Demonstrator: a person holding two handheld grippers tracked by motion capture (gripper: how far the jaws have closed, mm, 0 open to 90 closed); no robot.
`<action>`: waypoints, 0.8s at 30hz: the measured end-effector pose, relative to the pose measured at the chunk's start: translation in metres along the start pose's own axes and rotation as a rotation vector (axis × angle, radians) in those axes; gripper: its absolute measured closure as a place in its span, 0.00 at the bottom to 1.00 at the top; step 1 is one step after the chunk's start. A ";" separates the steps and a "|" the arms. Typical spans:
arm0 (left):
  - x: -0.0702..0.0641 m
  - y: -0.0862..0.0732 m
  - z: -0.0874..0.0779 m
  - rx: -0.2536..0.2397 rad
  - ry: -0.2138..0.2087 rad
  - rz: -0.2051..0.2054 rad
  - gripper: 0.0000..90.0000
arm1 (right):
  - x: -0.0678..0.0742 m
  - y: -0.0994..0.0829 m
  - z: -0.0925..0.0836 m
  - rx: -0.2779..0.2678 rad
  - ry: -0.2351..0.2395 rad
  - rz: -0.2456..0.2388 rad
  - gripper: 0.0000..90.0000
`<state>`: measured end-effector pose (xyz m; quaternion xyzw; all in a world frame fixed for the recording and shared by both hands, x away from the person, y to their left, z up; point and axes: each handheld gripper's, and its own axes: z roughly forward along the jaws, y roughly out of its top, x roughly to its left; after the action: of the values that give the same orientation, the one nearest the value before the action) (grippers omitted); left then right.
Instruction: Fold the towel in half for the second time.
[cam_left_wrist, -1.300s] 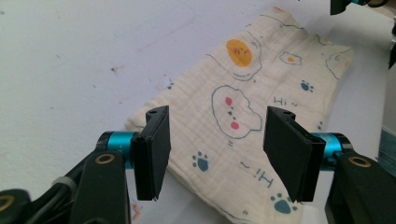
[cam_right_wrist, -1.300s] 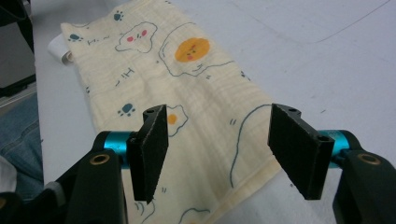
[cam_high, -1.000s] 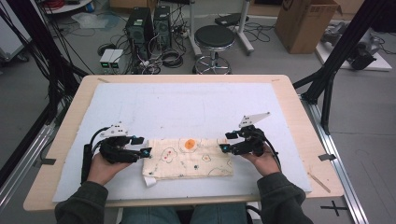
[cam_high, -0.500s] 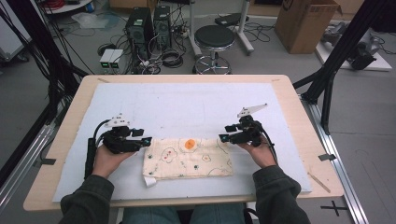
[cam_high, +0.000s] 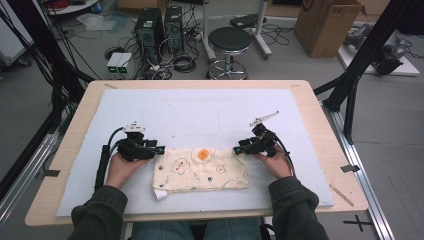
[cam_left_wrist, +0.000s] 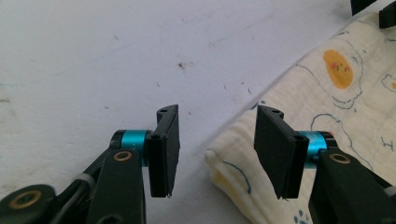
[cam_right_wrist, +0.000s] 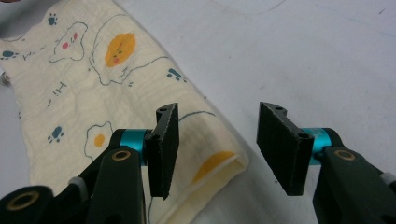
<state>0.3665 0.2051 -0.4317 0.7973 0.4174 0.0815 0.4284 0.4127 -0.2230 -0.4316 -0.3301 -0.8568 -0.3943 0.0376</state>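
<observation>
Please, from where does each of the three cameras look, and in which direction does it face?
High view: above the person's side, looking forward and down on the table; forearms and both tools show.
Left gripper view: on the left tool, facing a corner of the printed cloth.
Right gripper view: on the right tool, facing another cloth corner.
Shared: all three show the cloth on the white mat.

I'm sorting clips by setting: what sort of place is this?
Probably a lab or workshop set up for recording. Black frame struts flank a wooden table, computer towers sit among cables on the floor, and a round stool and cardboard box stand behind.
</observation>
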 end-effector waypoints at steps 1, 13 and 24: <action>0.000 0.000 0.002 0.021 -0.003 0.007 0.59 | 0.000 0.000 0.000 0.006 0.002 0.005 0.54; -0.005 -0.003 0.007 0.082 0.013 0.065 0.90 | 0.002 -0.004 0.003 0.049 -0.028 -0.029 0.80; -0.004 0.001 -0.004 0.043 0.039 0.066 0.94 | 0.013 -0.001 -0.001 0.066 -0.070 -0.096 0.94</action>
<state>0.3622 0.2047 -0.4274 0.8178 0.4009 0.1020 0.4002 0.4023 -0.2173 -0.4272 -0.3009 -0.8848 -0.3557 -0.0003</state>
